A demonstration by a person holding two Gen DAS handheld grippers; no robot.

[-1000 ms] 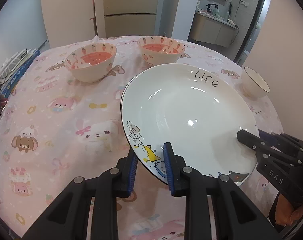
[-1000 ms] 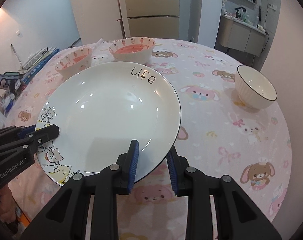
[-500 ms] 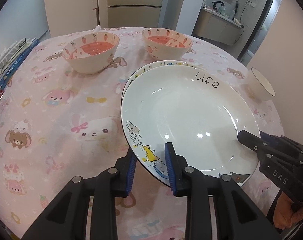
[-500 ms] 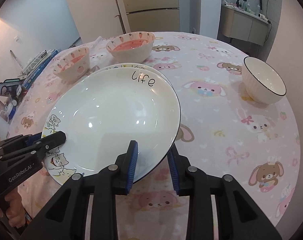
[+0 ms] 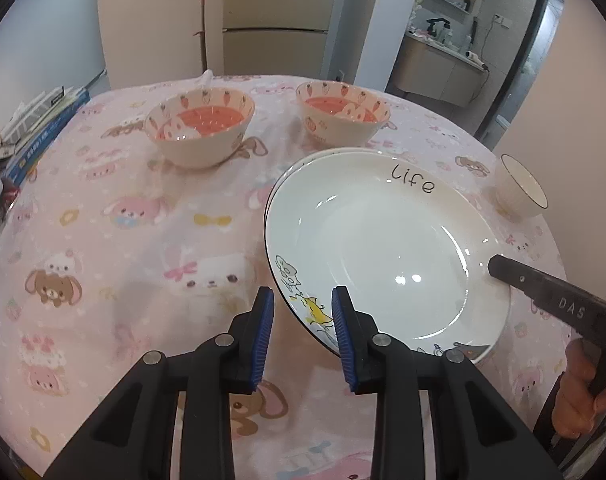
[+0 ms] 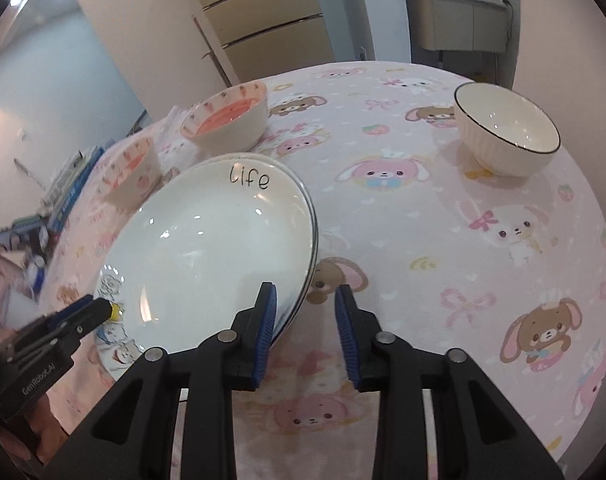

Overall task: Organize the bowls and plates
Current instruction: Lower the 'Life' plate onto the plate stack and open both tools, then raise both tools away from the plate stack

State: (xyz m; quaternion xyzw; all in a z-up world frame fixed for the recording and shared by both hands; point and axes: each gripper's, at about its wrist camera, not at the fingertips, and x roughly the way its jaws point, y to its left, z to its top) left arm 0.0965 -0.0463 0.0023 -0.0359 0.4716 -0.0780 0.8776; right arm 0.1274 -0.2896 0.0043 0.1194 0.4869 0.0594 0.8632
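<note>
A white plate (image 5: pixel 383 248) lettered "Life" lies on a second plate whose rim (image 5: pixel 287 172) peeks out behind it. My left gripper (image 5: pixel 301 320) straddles the near-left rim; its jaws are opening and the pads stand off the rim. In the right wrist view the same plate (image 6: pixel 207 248) lies at left. My right gripper (image 6: pixel 305 320) has the plate's right rim just inside its left pad, jaws closing, with a wide gap left. Each gripper's tip shows in the other's view.
Two strawberry-print bowls (image 5: pixel 201 132) (image 5: pixel 343 120) stand at the back of the round table with the pink cartoon cloth (image 5: pixel 123 240). A white ribbed bowl (image 6: pixel 507 132) sits far right. Books (image 5: pixel 35 120) are stacked at the left edge. A hand (image 5: pixel 579 412) holds the right gripper.
The "Life" plate has come down onto the second plate. Both grippers' pads have come off its rim. The right gripper has rolled and slid right, to the plate's edge.
</note>
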